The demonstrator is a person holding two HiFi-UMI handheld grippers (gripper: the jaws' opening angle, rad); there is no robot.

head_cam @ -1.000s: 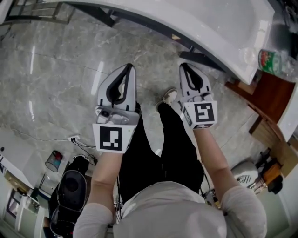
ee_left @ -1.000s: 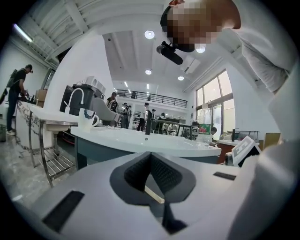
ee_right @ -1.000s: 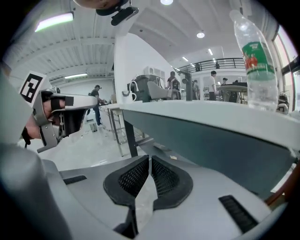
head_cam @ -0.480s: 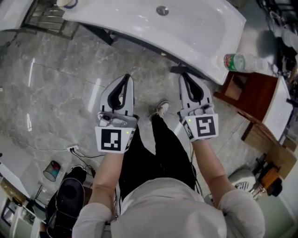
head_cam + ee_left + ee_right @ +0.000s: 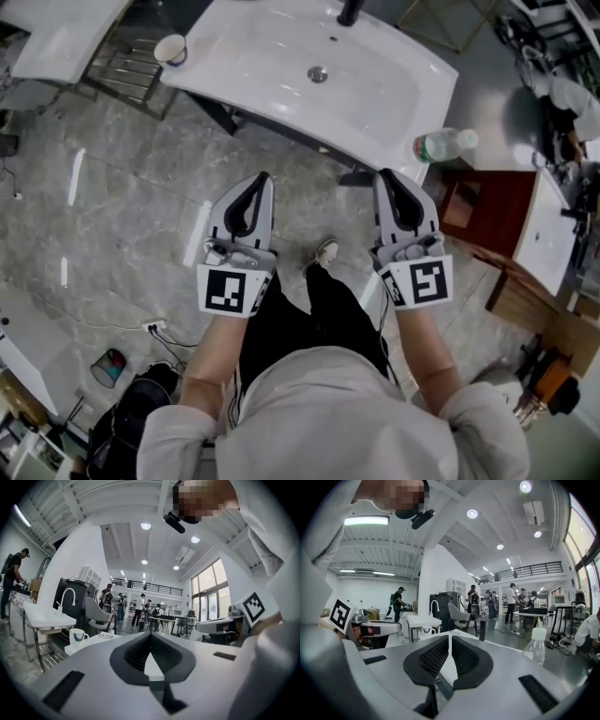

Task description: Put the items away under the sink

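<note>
The sink [image 5: 272,66] hides its underside from me; left gripper [image 5: 262,178] and right gripper [image 5: 385,175] are clenched empty; bottle [image 5: 441,145] lies beyond the right.

- No word, number or brand can be read anywhere from here.
- The bottle [image 5: 441,145] at the right end of the sink [image 5: 281,89] wears a green and red label, but its print is too small to make out.
- The mug [image 5: 172,49] at the sink's left end carries a blue mark that cannot be read.
- The left gripper [image 5: 263,178] and the right gripper [image 5: 384,174] each carry a cube with black-and-white square patterns only, no lettering.
</note>
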